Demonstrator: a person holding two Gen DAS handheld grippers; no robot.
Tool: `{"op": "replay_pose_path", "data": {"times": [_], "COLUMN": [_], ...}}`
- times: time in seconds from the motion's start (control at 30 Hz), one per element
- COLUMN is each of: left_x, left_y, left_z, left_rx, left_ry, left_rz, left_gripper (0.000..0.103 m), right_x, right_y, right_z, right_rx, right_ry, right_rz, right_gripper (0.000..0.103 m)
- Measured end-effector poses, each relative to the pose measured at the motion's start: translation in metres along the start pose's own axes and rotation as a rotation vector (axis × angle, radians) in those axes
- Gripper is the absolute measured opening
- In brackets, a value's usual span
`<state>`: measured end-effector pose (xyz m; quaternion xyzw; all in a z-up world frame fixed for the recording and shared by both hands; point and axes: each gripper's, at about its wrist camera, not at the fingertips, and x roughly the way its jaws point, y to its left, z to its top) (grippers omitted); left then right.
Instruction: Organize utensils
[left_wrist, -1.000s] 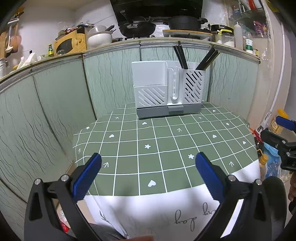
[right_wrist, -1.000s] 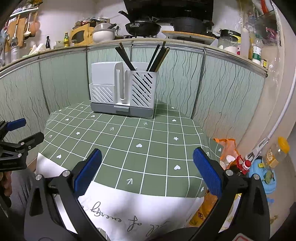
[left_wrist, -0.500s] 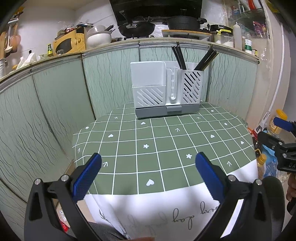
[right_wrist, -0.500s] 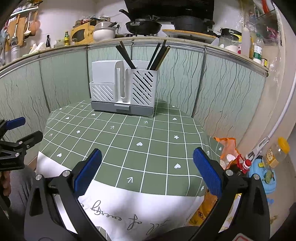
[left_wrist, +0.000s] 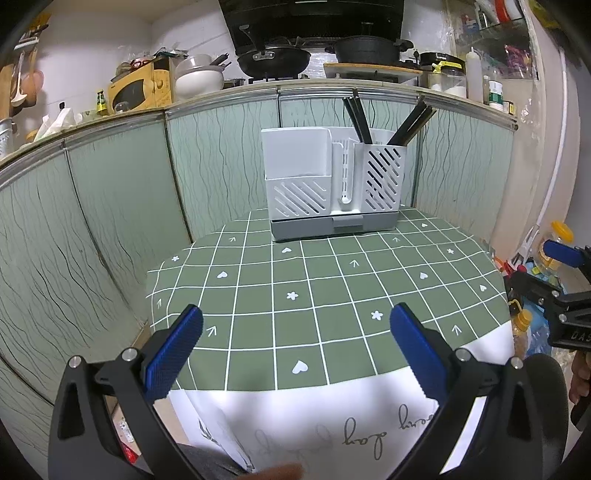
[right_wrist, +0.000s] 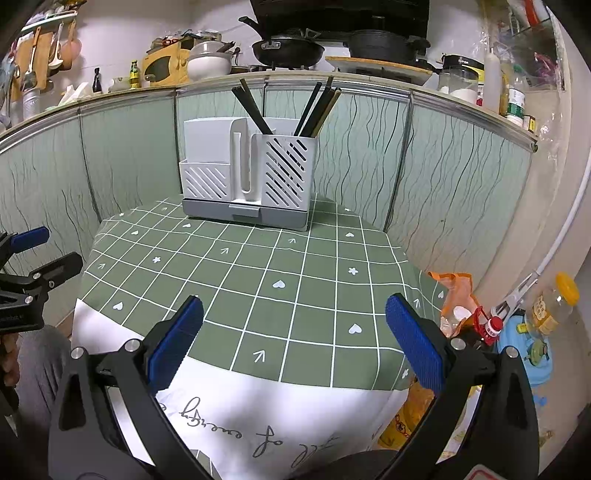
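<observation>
A white slotted utensil holder on a grey base stands at the far edge of the green checked tablecloth; it also shows in the right wrist view. Several dark chopsticks stand in its right compartment, also seen in the right wrist view. Its left compartment looks empty. My left gripper is open and empty over the table's near edge. My right gripper is open and empty there too. Each gripper shows at the side of the other's view.
Green panelled walls close in the table at the back and left. A counter above holds pans, a yellow microwave and jars. Bottles and bags crowd the floor at the right. White cloth hangs over the near edge.
Both grippers have shifted slightly; the holder sits a little lower and nearer in both views. Jaws stay open.
</observation>
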<state>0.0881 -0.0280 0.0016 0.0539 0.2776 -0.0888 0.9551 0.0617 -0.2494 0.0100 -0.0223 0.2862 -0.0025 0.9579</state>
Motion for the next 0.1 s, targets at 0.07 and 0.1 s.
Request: {"op": "replay_pose_path", "data": {"times": [0.07, 0.1], "left_x": [0.0011, 0.0021], "left_y": [0.0005, 0.0007], "left_z": [0.0001, -0.0002], "left_rx": [-0.003, -0.004], "left_ry": [0.003, 0.004], "left_rz": [-0.003, -0.002], "left_gripper": [0.098, 0.098], "right_x": [0.0013, 0.0017], "right_y": [-0.0008, -0.0012], "right_z": [-0.0009, -0.0013], "right_rx": [0.002, 0.004], "right_ry": [0.002, 0.003], "right_rz": [-0.001, -0.001], "right_gripper": [0.095, 0.095]}}
